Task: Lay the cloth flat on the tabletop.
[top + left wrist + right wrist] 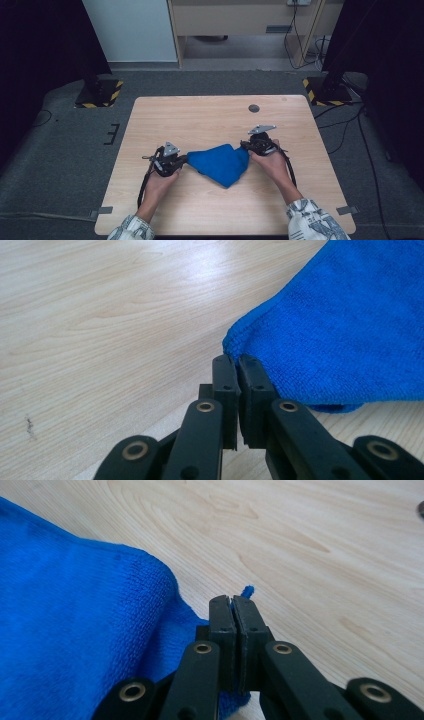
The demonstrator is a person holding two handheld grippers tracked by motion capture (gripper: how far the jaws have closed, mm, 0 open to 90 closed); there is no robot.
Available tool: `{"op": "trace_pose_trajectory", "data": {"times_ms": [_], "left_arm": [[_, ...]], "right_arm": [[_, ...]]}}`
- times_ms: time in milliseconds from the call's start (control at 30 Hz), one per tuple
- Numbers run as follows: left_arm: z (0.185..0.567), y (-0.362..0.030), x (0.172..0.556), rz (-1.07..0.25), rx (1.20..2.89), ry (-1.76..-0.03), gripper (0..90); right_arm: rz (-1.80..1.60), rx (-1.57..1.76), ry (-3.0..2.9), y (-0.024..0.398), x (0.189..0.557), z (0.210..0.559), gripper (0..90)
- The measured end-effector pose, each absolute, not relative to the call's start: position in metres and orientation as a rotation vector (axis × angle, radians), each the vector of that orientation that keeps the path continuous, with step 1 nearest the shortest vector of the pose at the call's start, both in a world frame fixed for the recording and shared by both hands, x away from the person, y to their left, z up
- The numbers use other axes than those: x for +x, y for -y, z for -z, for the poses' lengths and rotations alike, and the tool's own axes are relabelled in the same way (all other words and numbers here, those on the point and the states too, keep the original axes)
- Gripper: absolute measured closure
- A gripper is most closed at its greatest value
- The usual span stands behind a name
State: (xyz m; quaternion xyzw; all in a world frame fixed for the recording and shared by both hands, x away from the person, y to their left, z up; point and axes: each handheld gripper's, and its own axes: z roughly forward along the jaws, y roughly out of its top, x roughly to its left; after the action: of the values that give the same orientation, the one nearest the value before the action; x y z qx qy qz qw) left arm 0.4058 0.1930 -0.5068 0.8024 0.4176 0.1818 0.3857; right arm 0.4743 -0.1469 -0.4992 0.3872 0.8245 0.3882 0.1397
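Blue cloth (222, 163): one piece, microfibre type, with a fine looped pile and a stitched hem along its edges. Colour a saturated royal blue, uniform, no print or label visible. State: folded or doubled over, lying in soft layers and not spread flat; a rounded fold shows in the right gripper view (85, 630). Outline from the high view roughly triangular, with one point toward the person's side of the table. Position: on the light wood table (210, 115), at its middle, nearer the person's edge. Its left corner (235, 347) and its right corner tip (246, 590) are each pinched and drawn outward.
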Motion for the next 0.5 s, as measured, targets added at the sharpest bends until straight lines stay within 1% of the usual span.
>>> {"op": "trace_pose_trajectory", "data": {"times_ms": [233, 333, 500], "left_arm": [[0.498, -0.189, 0.405, -0.455, 2.029, -1.039, 87.3], [0.49, -0.189, 0.404, -0.429, 1.98, -1.033, 87.3], [0.472, -0.189, 0.402, -0.443, 1.954, -1.003, 87.3]], "right_arm": [[-1.194, 1.114, -2.313, 0.165, 0.458, 0.483, 88.3], [-1.217, 1.111, -2.293, 0.168, 0.454, 0.477, 88.3], [-1.265, 1.064, -2.246, 0.176, 0.444, 0.461, 88.2]]}}
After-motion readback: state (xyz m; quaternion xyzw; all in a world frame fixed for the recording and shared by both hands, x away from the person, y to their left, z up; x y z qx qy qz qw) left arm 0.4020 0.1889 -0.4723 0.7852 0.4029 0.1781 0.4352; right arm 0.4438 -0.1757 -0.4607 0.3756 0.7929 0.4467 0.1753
